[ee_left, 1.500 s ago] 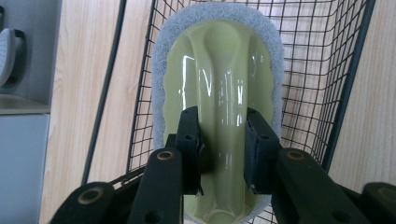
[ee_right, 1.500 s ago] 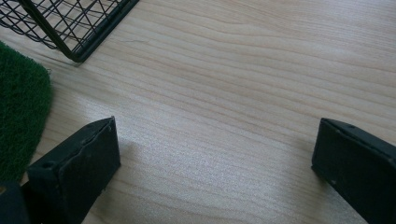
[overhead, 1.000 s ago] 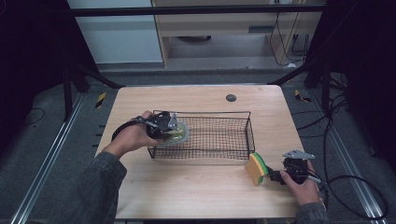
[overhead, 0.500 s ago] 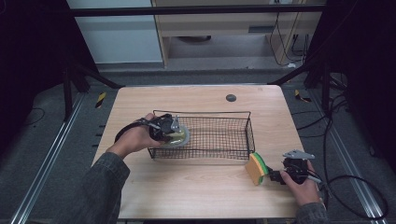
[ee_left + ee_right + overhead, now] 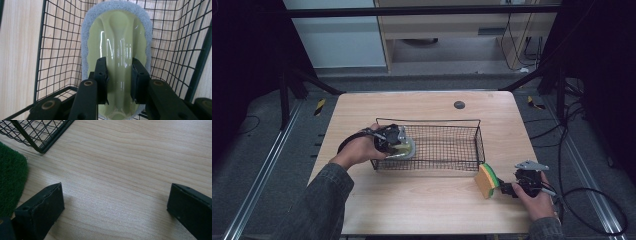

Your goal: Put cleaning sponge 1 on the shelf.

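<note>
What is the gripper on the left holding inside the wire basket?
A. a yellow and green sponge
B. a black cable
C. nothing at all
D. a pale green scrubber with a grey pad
D: the left gripper has its jaws clamped on the ridge of the pale green scrubber, inside the wire basket.

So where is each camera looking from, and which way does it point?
High view: sits above the person's side, looks forward and down on the table; both forearms and hands enter from below.
Left gripper view: rides the left claw, looks along its jaws, shut on the green scrubber inside the wire basket.
Right gripper view: rides the right claw, looks low over the table; jaws wide apart, green sponge at the left edge.
Shared: the basket appears in all three.
</note>
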{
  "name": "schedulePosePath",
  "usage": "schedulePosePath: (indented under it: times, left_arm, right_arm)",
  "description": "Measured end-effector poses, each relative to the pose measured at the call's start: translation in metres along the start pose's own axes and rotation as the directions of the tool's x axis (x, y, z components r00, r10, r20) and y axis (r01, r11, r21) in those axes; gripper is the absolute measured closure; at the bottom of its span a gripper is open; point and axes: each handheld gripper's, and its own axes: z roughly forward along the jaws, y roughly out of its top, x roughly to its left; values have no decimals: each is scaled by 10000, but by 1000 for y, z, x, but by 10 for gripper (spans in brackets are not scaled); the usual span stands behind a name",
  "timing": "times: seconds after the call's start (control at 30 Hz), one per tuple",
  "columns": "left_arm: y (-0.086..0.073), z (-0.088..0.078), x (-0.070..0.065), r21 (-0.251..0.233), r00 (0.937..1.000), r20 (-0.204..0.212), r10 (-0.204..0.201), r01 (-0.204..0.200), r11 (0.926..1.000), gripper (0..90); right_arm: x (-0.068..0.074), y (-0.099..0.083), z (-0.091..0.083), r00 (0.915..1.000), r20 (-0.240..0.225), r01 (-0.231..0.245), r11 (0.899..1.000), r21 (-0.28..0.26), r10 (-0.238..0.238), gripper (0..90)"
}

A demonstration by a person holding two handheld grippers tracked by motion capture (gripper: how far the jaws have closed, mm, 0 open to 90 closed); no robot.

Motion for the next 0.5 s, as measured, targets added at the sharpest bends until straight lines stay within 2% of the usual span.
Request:
schedulePosePath:
  times: [0.1, 0.27, 0.5]
  left_arm:
    - [1, 2, 0, 3, 10000, 33, -2, 2, 10000, 706]
    - [1, 7, -2, 66, 9995, 327, 3, -5, 10000, 705]
    - [1, 9, -2, 106, 9991, 419, -37, 33, 9999, 704]
  right_arm:
    - [0, 0, 0, 10000, -7, 4, 10000, -1, -4, 12]
    - [0, 0, 0, 10000, -5, 3, 10000, -2, -3, 12]
    - [0, 0, 0, 10000, -5, 6, 10000, -1, -6, 12]
